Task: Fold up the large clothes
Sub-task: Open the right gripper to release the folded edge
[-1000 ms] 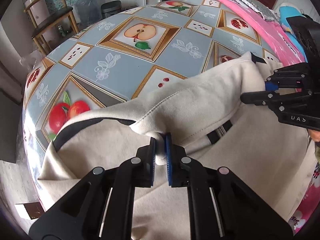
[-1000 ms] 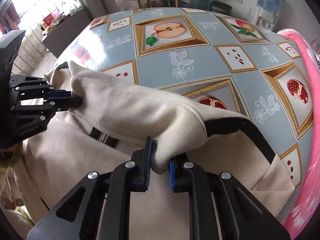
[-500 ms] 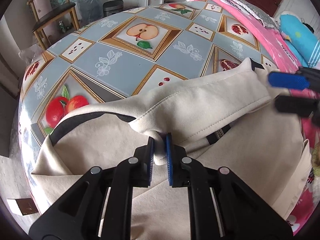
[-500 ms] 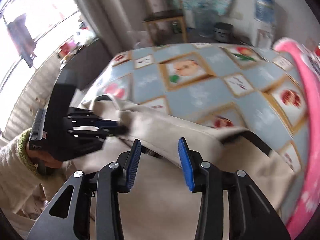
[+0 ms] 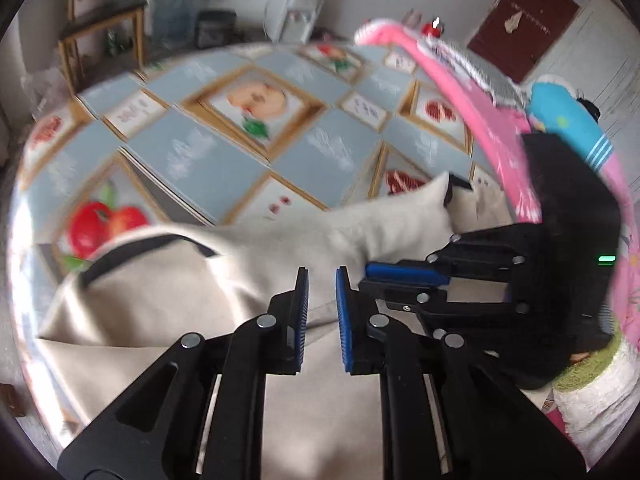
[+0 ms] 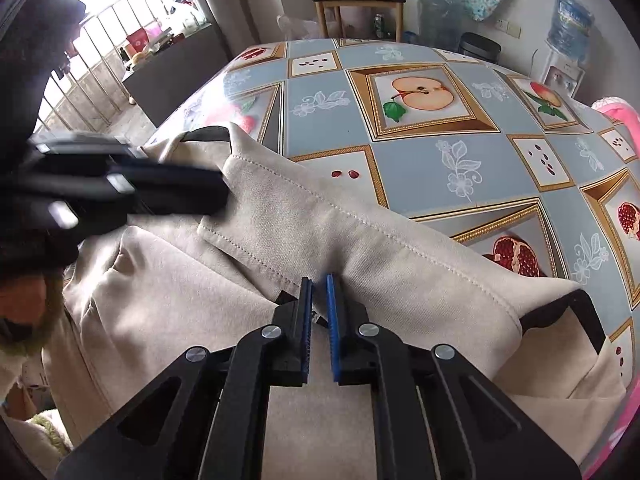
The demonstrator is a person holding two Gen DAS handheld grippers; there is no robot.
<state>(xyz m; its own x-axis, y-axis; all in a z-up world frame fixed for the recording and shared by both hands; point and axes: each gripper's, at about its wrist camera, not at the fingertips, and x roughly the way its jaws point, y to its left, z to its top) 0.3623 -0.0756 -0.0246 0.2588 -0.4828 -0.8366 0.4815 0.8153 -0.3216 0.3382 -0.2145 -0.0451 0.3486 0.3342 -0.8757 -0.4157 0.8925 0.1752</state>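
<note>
The cream garment point(image 6: 320, 240) is lying on the near part of the table, on top of the fruit-print tablecloth point(image 6: 400, 168). One stitched hem is folded back over the rest of it, and black trim shows at its left and right corners.

Big change from a second ago: both grippers have let go. Back then each one was pinching a bunch of that folded edge. Half a second ago the left one was still clamped on the fabric, while the right one was already spread wide and pulled back. Now the left gripper point(image 5: 321, 312) has its blue pads apart with nothing between them, hovering over the cloth. Its view is heavily motion-blurred, so it's clearly on the move.

The right gripper point(image 6: 318, 320) has come back in close. Its pads are only a narrow gap apart, right at the lower edge of the folded flap. I can't tell if it's actually nipping any fabric, though it looks like there's a sliver of space.

The two tools sit very near each other now, almost crossing in the left view.

Out past the table there's a wooden chair point(image 6: 360, 4), a water dispenser point(image 6: 568, 36) and a pink blanket point(image 5: 492, 120) along the right side.
</note>
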